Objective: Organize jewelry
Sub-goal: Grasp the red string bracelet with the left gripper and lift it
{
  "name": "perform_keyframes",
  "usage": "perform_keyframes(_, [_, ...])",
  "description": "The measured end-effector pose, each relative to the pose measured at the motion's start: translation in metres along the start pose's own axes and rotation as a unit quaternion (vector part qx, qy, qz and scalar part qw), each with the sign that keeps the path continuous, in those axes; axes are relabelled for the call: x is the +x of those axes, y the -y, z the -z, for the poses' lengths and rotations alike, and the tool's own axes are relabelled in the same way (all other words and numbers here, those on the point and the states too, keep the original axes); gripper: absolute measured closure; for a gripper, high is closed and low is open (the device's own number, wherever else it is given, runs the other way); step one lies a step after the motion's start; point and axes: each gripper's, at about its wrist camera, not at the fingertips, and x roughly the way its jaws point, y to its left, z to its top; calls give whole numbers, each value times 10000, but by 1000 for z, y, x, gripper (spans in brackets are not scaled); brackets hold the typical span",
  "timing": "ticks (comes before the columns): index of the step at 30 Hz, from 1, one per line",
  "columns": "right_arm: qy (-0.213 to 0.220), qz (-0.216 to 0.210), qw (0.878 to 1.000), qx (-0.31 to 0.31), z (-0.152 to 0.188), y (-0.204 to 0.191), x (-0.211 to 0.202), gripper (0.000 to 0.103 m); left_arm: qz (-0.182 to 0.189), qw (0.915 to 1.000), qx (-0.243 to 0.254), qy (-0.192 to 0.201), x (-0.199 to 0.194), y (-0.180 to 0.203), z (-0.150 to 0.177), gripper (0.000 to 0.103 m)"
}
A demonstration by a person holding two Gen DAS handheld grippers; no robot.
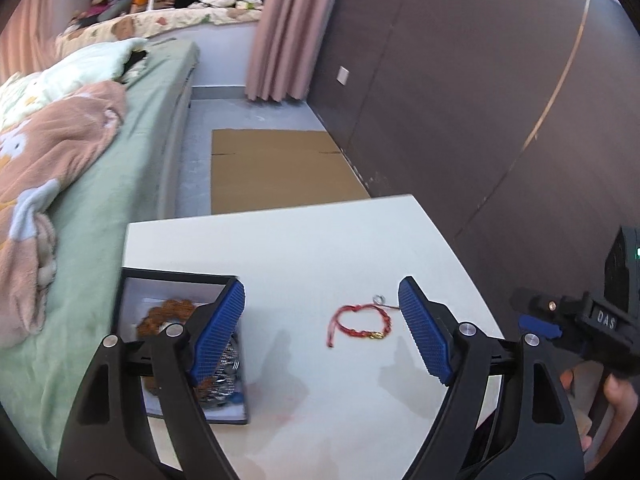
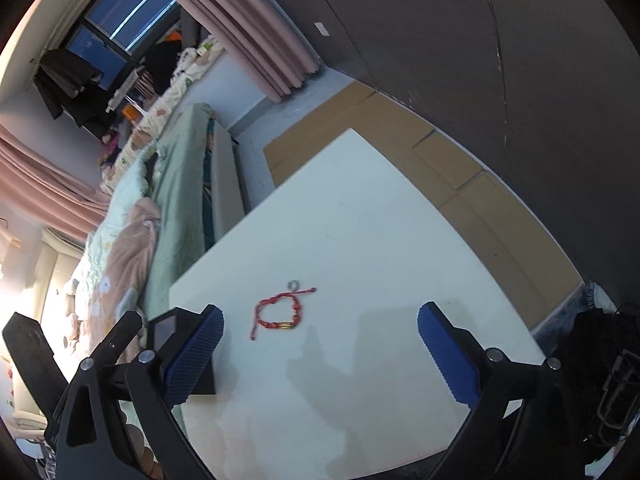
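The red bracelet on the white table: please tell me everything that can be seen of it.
The red bracelet is a thin woven cord, seemingly knotted or beaded, with a small gold piece at its near edge. It lies flat on the white table in an open loop, loose cord ends trailing off it. A small silver ring lies close by its far side; whether they touch is unclear. No tool touches it. The black box stands apart from it.

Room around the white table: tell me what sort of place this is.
Most likely a bedroom. A bed with rumpled blankets stands beside the table, pink curtains hang by a window, and clothes hang near it.
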Motion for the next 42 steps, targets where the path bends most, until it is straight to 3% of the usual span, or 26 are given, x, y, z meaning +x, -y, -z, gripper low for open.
perform_keyframes(4, [-79,13,9998,178,-6,9,5,8,-18,9995,217,-223,22,23,7,24])
perform_keyframes(8, [-20,-38,9999,137,-12,9,2,8,25,9982,296,-519,45,38,13,43])
perform_keyframes(11, [30,-47,9999,116,-16,10,-1,8,7,9967,406,-698,58,48,18,49])
perform_keyframes(13, [39,-55,9999,129,-19,12,-2,8,-106,9959,456,-772,68,51,21,50])
perform_keyframes(17, [61,-104,9998,133,-22,15,-5,8,-369,9947,441,-851,83,52,23,65])
perform_keyframes(23, [99,-89,9998,171,-26,19,-7,8,-682,9903,559,-1076,105,55,32,71])
perform_keyframes(26, [108,-41,9998,174,-27,18,-3,8,-793,9878,558,-1221,113,56,37,82])
perform_keyframes(31, [27,21,9999,97,-26,12,5,8,-1028,9864,622,-1120,111,53,40,99])
perform_keyframes(35, [-17,37,10000,-26,-23,3,9,8,-794,9887,498,-1166,107,46,38,101])
perform_keyframes(42, [-84,159,9996,-235,-21,-4,17,8,-453,9944,399,-870,84,50,24,101])
